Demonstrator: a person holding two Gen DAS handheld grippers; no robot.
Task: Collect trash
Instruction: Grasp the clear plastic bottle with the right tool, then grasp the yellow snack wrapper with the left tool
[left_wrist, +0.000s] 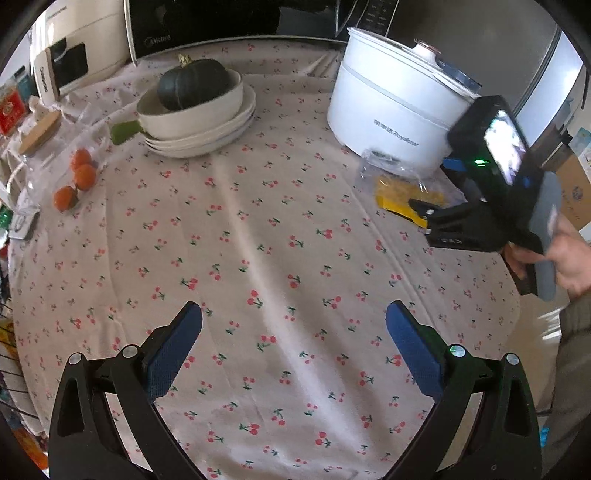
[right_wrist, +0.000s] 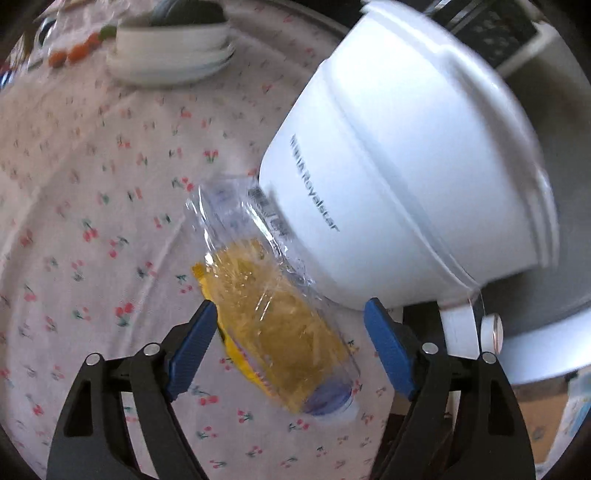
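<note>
Two grippers are seen spread wide and holding nothing: the left gripper (left_wrist: 294, 334) is held above the bare tablecloth (left_wrist: 258, 229), while the right gripper (right_wrist: 290, 343) is placed around a yellow wrapper (right_wrist: 273, 314) lying just beside the white cooker (right_wrist: 406, 177).

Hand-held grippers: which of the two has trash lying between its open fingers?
The right hand-held gripper, open astride the clear-and-yellow plastic wrapper beside the white electric cooker. The left hand-held gripper spans only cherry-print tablecloth.
</note>
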